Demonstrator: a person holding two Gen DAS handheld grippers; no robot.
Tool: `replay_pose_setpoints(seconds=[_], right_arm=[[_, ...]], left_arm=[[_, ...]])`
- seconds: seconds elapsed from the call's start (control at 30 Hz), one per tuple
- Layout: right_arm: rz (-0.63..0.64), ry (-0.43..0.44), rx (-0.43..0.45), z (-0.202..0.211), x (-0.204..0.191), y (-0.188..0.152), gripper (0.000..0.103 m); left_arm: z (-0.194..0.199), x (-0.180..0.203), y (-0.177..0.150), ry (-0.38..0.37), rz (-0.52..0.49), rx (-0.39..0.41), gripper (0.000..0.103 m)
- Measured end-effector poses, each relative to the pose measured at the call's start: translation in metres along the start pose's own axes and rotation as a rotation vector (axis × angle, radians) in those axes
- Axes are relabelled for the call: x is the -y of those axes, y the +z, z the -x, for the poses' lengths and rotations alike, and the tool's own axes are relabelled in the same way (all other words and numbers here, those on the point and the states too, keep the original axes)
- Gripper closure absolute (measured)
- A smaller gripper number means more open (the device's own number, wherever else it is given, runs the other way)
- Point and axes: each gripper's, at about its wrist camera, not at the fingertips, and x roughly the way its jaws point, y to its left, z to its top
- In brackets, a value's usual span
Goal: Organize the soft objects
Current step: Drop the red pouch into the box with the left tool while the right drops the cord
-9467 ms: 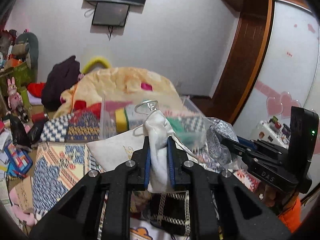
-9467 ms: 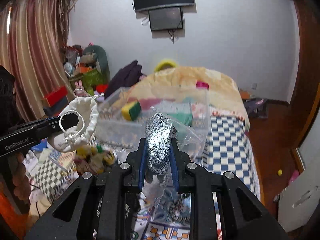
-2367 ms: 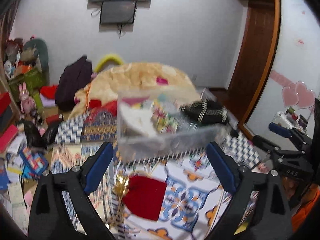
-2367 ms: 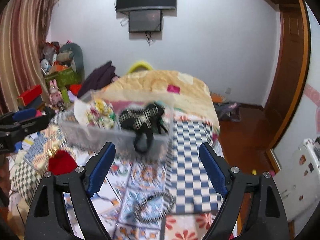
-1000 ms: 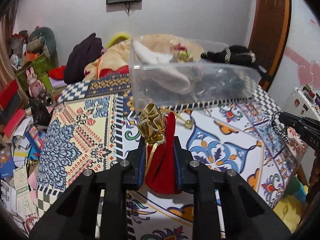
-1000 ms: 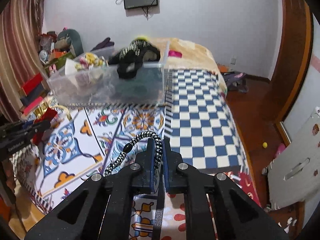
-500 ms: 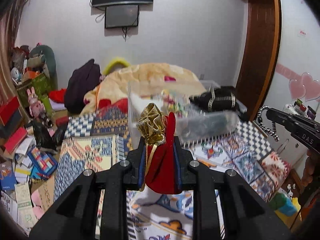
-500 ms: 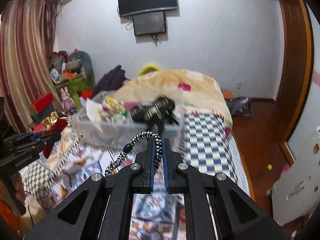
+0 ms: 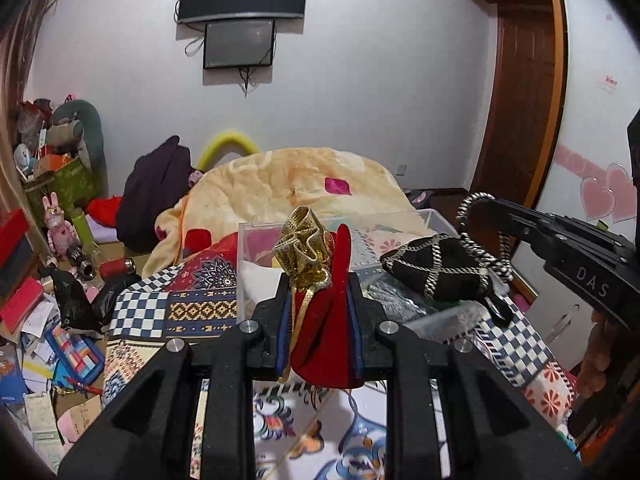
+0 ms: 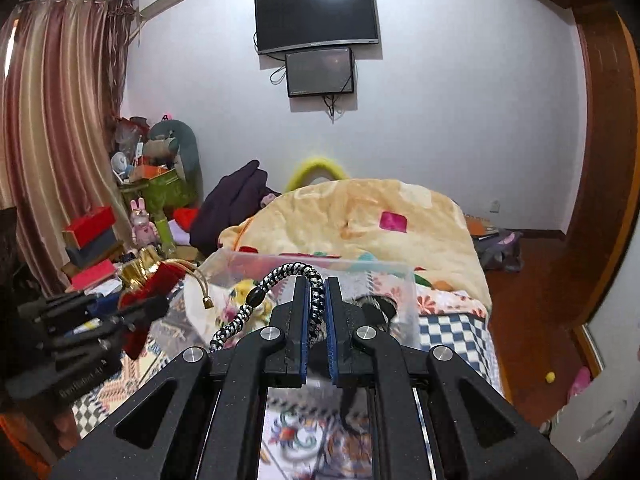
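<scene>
My left gripper [image 9: 320, 304] is shut on a red velvet pouch [image 9: 326, 340] with a gold ruffled top, held in the air in front of the clear plastic bin [image 9: 256, 232]. My right gripper [image 10: 316, 300] is shut on a black-and-white braided cord [image 10: 280, 276] and holds it up before the same bin [image 10: 312, 260]. In the left wrist view the right gripper [image 9: 492, 208] hangs the cord [image 9: 468, 208] over a black pouch with gold trim [image 9: 436, 268] lying in the bin. In the right wrist view the left gripper with the red pouch [image 10: 152, 284] is at the left.
The bin stands on a bed with patterned covers [image 9: 192, 308] and a yellow blanket [image 10: 360, 216] behind. Cluttered boxes and toys [image 10: 144, 200] fill the left side. A wooden door frame [image 9: 520, 100] and a white cabinet [image 9: 600, 160] are on the right.
Both grippers have risen and moved closer to the bin, each still holding its object. The right gripper with the cord now sits over the black pouch in the bin.
</scene>
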Motion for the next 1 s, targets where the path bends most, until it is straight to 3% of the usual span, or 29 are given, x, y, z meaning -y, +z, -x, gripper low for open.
replay_pose_setpoints(seconds=[0.27, 0.5, 0.57, 0.63, 0.9, 1.0], right_arm=[[0.055, -0.004, -0.099, -0.042, -0.015, -0.011, 0.096], [0.095, -0.013, -0.177, -0.056, -0.015, -0.022, 0.095], [0.101, -0.020, -0.190, -0.056, -0.014, -0.023, 0.090], [0.104, -0.020, -0.190, -0.052, -0.013, -0.022, 0.078], [0.094, 0.001, -0.143, -0.024, -0.007, -0.010, 0.069], [0.087, 0.007, -0.110, -0.008, -0.006, -0.005, 0.063]], left_arm=[[-0.053, 0.000, -0.004, 0.010, 0.001, -0.102, 0.079], [-0.061, 0.002, -0.009, 0.019, -0.003, -0.116, 0.071], [-0.061, 0.001, -0.008, 0.018, 0.001, -0.122, 0.067], [-0.058, 0.000, -0.008, 0.018, 0.000, -0.124, 0.064], [-0.035, 0.005, -0.005, -0.006, -0.017, -0.090, 0.054], [-0.020, 0.006, -0.002, -0.003, -0.009, -0.063, 0.044]])
